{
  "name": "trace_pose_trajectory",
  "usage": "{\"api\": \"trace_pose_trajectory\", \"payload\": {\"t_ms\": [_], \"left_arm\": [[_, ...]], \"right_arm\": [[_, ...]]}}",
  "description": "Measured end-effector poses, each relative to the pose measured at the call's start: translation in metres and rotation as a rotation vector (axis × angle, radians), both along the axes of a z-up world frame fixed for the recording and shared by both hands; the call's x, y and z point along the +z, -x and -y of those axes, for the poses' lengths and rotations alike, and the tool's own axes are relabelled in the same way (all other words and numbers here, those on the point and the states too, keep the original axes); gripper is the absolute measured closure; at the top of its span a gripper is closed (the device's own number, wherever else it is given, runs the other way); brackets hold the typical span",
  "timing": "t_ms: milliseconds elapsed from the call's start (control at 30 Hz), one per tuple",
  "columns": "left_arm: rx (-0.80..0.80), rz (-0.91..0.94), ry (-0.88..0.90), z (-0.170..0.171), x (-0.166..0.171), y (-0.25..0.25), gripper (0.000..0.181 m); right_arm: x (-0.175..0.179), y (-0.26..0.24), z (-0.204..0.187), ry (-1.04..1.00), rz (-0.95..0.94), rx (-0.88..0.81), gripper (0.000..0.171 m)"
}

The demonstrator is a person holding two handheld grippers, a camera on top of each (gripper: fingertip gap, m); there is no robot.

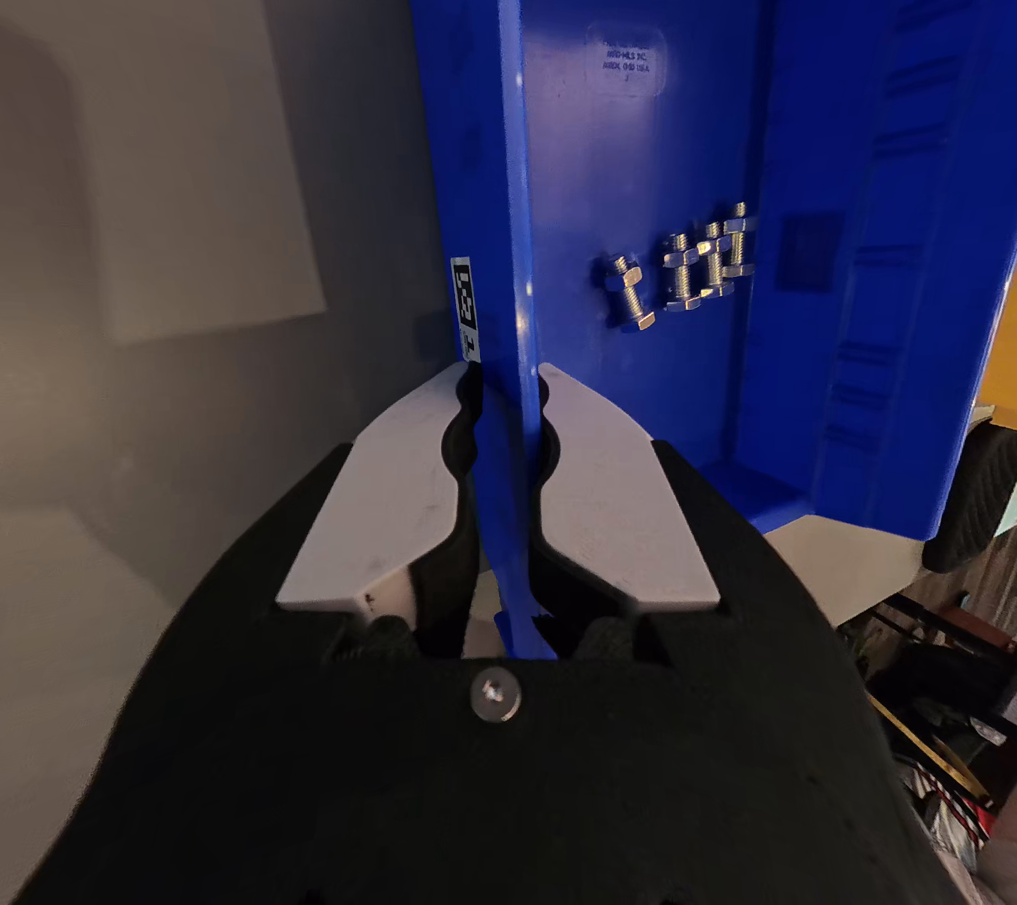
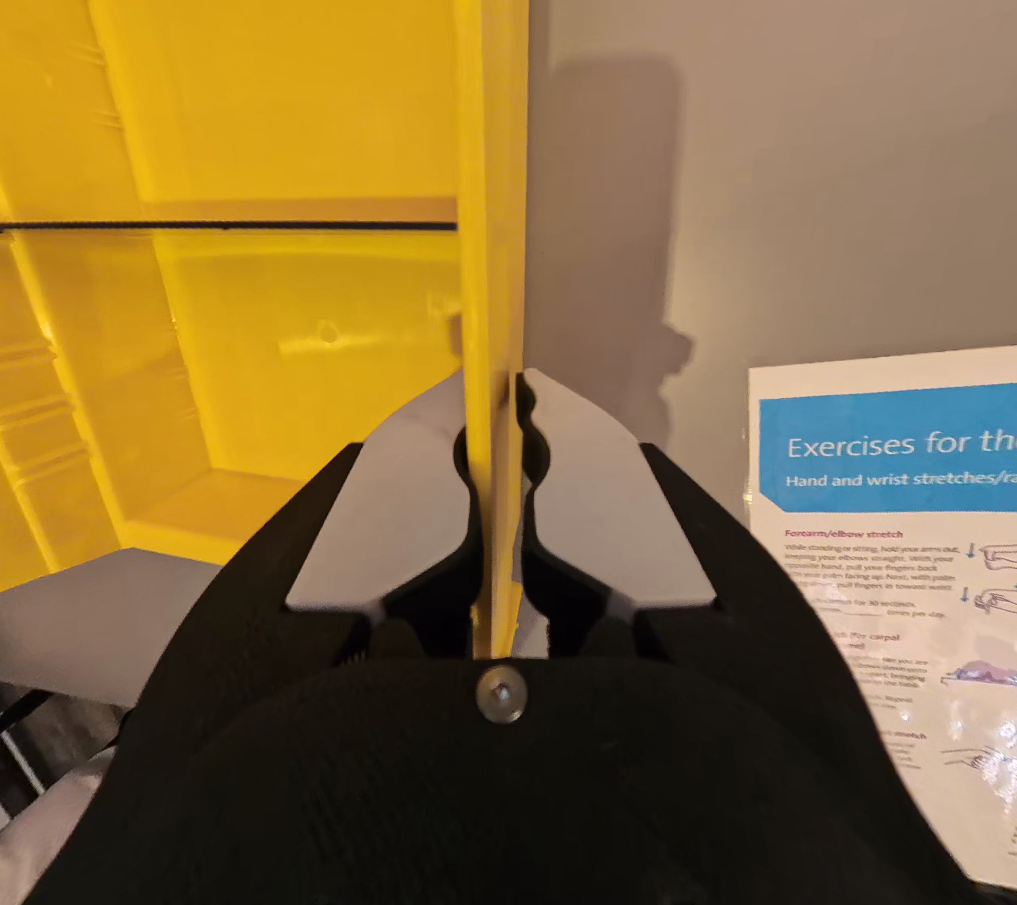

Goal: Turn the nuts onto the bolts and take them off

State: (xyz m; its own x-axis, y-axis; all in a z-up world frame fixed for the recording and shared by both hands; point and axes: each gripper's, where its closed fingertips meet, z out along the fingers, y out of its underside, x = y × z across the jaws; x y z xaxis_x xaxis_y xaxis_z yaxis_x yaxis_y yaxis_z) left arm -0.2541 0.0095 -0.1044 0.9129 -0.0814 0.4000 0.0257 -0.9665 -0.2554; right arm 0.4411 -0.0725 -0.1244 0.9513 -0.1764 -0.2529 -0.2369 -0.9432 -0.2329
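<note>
My left gripper (image 1: 505,375) is shut on the side wall of a blue plastic bin (image 1: 633,136). Several silver bolts with nuts on them (image 1: 682,268) lie in a row on the bin's floor, to the right of my fingers. My right gripper (image 2: 509,378) is shut on the side wall of a yellow plastic bin (image 2: 275,108). A thin black divider (image 2: 220,225) crosses the yellow bin's inside. I see no bolts or nuts in the part of the yellow bin that shows.
A grey table surface (image 1: 165,163) lies to the left of the blue bin. A laminated sheet with a blue header (image 2: 891,548) lies on the table right of the yellow bin. Clutter below the table edge (image 1: 946,713) shows at the lower right. Tip to tip, the grippers are about 70 cm apart.
</note>
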Motion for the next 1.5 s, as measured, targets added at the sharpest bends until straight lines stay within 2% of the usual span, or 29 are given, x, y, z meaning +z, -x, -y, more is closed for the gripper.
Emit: {"api": "trace_pose_trajectory", "payload": {"t_ms": [400, 633, 833, 933, 1100, 1233, 1500], "left_arm": [[0.013, 0.103, -0.046, -0.005, 0.001, 0.01, 0.161], [0.047, 0.114, -0.057, -0.005, 0.001, 0.026, 0.16], [0.027, 0.075, -0.079, -0.001, 0.001, 0.042, 0.161], [-0.057, -0.016, -0.106, 0.001, 0.0, 0.048, 0.164], [-0.044, -0.064, -0.155, -0.008, 0.0, 0.059, 0.168], [-0.133, -0.179, -0.192, -0.009, -0.002, 0.065, 0.172], [-0.057, -0.111, -0.178, -0.004, -0.001, 0.064, 0.169]], "right_arm": [[0.0, -0.012, -0.01, -0.003, 0.019, -0.052, 0.163], [-0.001, -0.032, -0.016, 0.06, 0.096, -0.016, 0.163], [-0.001, -0.037, -0.019, 0.068, 0.082, 0.033, 0.164], [-0.001, -0.045, -0.018, 0.078, 0.114, 0.041, 0.164], [-0.002, -0.054, -0.017, 0.082, 0.127, 0.038, 0.164], [-0.002, -0.054, -0.02, 0.088, 0.16, 0.066, 0.164], [-0.002, -0.048, -0.02, 0.075, 0.183, 0.115, 0.163]]}}
